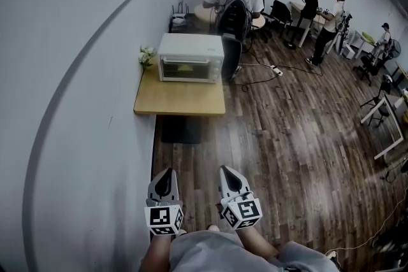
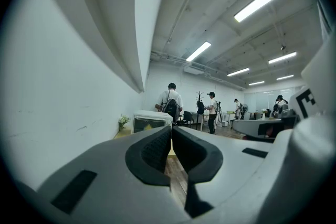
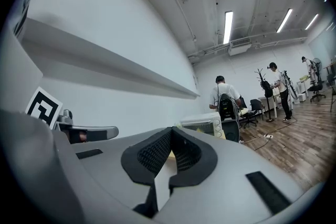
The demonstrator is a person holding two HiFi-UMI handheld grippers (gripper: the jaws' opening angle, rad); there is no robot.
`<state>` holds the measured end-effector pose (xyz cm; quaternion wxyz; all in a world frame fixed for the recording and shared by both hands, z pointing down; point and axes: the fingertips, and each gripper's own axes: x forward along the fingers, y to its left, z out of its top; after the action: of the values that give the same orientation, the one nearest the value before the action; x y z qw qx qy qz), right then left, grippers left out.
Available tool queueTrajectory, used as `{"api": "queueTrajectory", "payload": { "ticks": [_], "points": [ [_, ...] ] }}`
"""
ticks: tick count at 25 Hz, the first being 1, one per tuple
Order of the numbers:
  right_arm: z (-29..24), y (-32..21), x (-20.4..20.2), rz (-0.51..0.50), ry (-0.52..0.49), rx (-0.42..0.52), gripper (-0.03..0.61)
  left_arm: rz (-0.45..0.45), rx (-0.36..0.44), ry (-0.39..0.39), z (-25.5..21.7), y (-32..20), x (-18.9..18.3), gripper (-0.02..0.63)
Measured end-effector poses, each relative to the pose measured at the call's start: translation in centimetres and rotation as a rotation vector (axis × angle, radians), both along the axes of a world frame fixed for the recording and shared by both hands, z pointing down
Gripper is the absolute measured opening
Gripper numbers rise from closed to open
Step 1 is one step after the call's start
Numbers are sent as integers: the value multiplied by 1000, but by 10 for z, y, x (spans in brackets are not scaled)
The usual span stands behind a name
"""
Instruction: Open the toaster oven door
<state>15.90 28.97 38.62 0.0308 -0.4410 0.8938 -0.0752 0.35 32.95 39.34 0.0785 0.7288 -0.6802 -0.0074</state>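
Head view: my left gripper (image 1: 167,172) and right gripper (image 1: 225,170) sit low in frame, both pinched together with nothing in them. They're well apart from the toaster oven (image 1: 190,58), which is up on the wooden table (image 1: 180,99), door looking closed. The only print I can make out is the black square markers on the cubes (image 1: 164,216).

Left gripper view: jaws touching, oven (image 2: 151,120) far off past the tips.

Right gripper view: same deal, jaws together, and any lettering on the oven (image 3: 202,124) is too small to read.
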Motion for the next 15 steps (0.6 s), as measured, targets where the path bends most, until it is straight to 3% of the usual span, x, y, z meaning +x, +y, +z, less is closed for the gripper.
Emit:
{"api": "queueTrajectory", "payload": {
  "ticks": [15],
  "points": [
    [4,-7,41,-42,2,3,-5,-38,-10,7,3,-2,44,9]
  ]
}}
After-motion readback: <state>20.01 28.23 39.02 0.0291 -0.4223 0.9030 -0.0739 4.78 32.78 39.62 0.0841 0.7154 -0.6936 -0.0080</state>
